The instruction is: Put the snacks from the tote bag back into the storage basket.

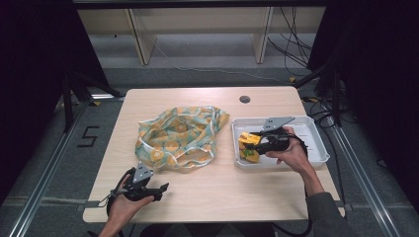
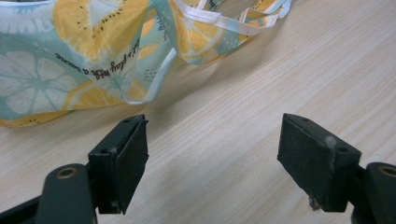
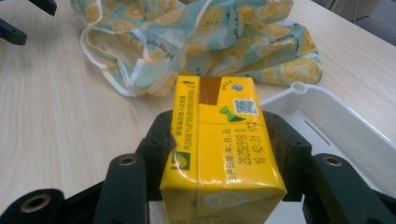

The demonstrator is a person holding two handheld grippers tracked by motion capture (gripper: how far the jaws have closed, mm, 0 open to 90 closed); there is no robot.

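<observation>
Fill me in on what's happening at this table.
A person works with a handheld gripper in each hand. The right gripper is shut on a yellow drink carton at the left end of the white tray, where another yellow carton lies. The left gripper hangs open over the bare wooden table, near the lemon-print bag lying crumpled mid-table, holding nothing.

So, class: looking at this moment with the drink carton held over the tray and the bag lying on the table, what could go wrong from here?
1. The right hand-held gripper clamps the yellow carton by its sides; it may be squeezed or slip.
2. The lemon-print bag lies crumpled with no clear opening, so the carton could catch on the fabric or handles.
3. The left hand-held gripper is open on the table, not holding the bag, so the bag may slide.
</observation>
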